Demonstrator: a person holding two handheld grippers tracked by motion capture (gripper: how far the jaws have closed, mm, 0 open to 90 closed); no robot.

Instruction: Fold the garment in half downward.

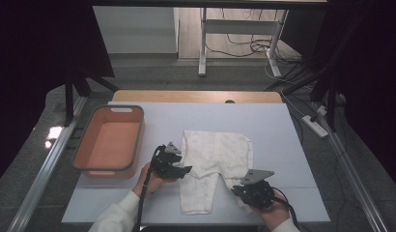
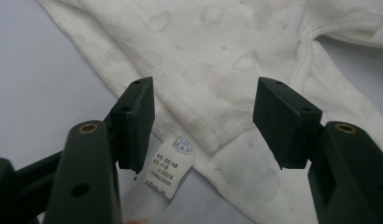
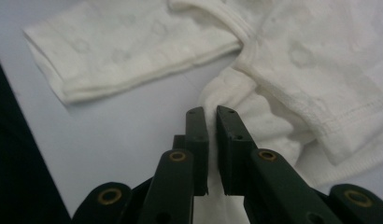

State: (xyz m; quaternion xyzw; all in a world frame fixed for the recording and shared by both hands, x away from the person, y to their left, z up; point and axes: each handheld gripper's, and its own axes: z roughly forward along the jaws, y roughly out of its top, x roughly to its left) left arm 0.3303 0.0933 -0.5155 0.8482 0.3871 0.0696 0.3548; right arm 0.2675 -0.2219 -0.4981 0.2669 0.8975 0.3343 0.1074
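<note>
White baby garment (image 1: 213, 164) flat on worktop (image 1: 283, 145), centre. Left hand-held gripper (image 2: 203, 121) wide open over hem, nr label (image 2: 171, 165). Right hand-held gripper (image 3: 212, 140) pinching bunched cloth. Soft, light, limp; grab hems/edges.

High view overhead, facing forward-down on the table (image 1: 283, 145); both gripper views close, sharing the white garment (image 1: 215, 154).

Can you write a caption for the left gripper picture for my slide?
Left gripper, jaws wide open, hovers over a white cotton baby garment with its small printed label.
</note>
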